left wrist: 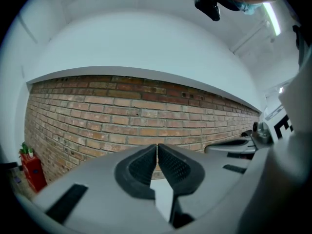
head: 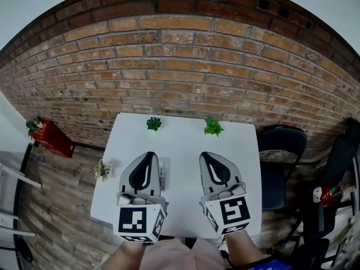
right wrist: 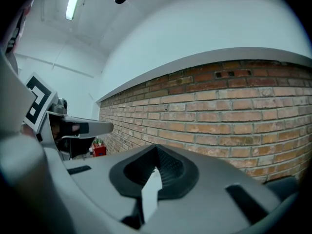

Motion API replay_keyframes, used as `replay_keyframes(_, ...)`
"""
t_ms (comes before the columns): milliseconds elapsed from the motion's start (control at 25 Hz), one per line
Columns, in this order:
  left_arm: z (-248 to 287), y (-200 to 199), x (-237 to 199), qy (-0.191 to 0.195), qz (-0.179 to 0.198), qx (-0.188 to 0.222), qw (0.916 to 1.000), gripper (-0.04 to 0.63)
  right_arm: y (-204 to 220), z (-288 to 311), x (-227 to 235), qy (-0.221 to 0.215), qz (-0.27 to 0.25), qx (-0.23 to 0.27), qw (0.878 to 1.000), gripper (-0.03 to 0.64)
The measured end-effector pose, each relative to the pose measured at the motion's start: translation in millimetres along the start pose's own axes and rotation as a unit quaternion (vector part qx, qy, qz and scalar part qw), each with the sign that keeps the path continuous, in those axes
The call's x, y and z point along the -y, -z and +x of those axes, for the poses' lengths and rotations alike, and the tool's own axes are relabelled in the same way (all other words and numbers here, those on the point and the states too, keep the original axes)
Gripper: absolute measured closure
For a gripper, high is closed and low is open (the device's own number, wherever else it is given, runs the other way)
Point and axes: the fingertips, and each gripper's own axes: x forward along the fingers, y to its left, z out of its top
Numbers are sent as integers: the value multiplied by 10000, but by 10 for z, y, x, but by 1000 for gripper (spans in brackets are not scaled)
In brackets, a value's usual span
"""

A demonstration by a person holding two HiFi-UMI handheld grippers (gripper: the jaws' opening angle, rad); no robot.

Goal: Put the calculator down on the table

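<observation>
The calculator [head: 163,174] is a pale slab with rows of keys. It lies flat on the white table [head: 185,142], and my left gripper hides part of it. My left gripper [head: 151,155] hangs above the table just left of the calculator, jaws shut with nothing between them. My right gripper [head: 205,155] hovers to the right, also shut and empty. In the left gripper view the shut left gripper [left wrist: 157,146] points level at the brick wall, and so does the shut right gripper [right wrist: 156,148] in the right gripper view.
Two small green plants [head: 153,123] [head: 213,127] stand at the table's far edge, and a third plant [head: 103,169] at its left edge. A black chair [head: 281,151] is to the right of the table. A red object [head: 53,137] is on the floor at left.
</observation>
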Motion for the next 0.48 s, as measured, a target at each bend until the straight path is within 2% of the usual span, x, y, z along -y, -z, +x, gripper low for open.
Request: replay_keyframes(480,7,74,-15,-14,25,-129,9999,577,67,46,-44,-60,62,-48,10000,618)
